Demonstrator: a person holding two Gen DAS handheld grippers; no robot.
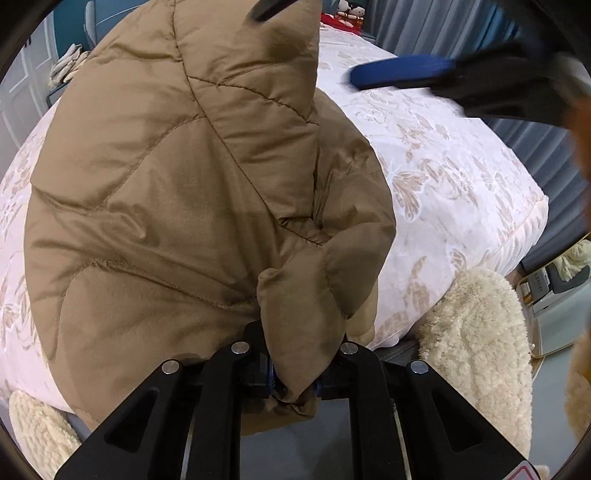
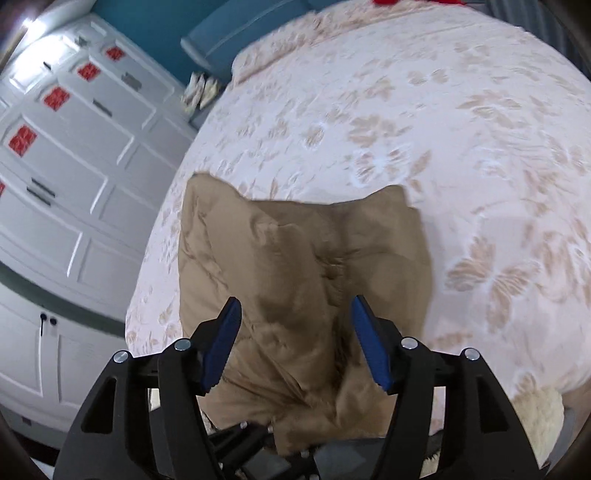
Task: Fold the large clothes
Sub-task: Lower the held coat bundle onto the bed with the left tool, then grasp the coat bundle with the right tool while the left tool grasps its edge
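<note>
Jacket, a tan quilted puffer, lay on the bed, its bulk on the bedspread and its near edge hanging over the foot of the bed. The bedspread was white with a pale brown leaf and butterfly print.

The left gripper was clamped tight on a bunched fold of the jacket at the foot of the bed, its jaws closed so that the fabric was pinched between them and puffed out above them. From the left wrist view, the jacket rose in front of the camera and hid much of the bed.

The right gripper hovered above the jacket with its jaws spread wide and nothing between them; the blue fingers stood either side of the cloth without touching it. In the left wrist view the same gripper showed as a blurred blue and black shape over the bed, to the right of the jacket.

A cream fluffy rug lay on the floor at the foot of the bed. White panelled cupboards with red square stickers stood to the left of the bed. Grey curtains hung on the bed's far right side.
</note>
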